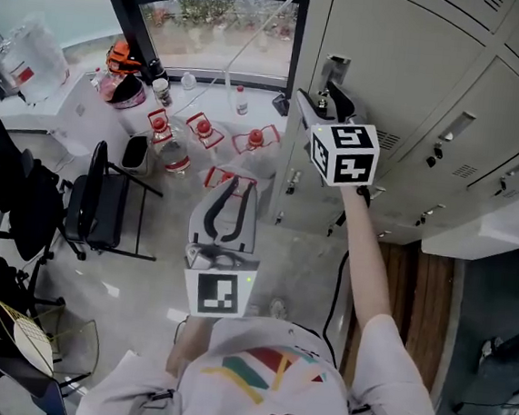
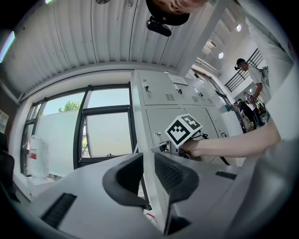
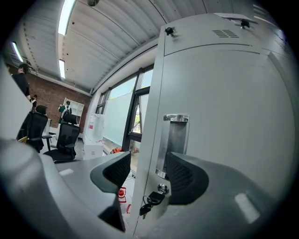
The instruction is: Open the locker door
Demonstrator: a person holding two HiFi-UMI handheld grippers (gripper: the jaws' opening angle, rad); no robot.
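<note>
One grey locker door (image 3: 224, 116) faces you, its free edge between the wide-spread jaws of your right tool (image 3: 147, 172), pads not pressing. Your left tool (image 2: 148, 172) hangs back, narrow and empty. Beside the right jaw sit the metal handle (image 3: 174, 140) and the key (image 3: 148, 203).

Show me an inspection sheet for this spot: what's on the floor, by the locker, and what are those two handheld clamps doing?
Surface: grey concrete floor; no table seen.
Job's things: grey locker door with a recessed metal handle; a key sits in the lock below.
Clutter: water jugs with red handles, black chairs.
Grippers: right gripper open, jaws either side of the door's edge by the handle; left gripper open, empty, away from the lockers.
Cables: black cable beside the right arm.
Surroundings: window, more lockers.
</note>
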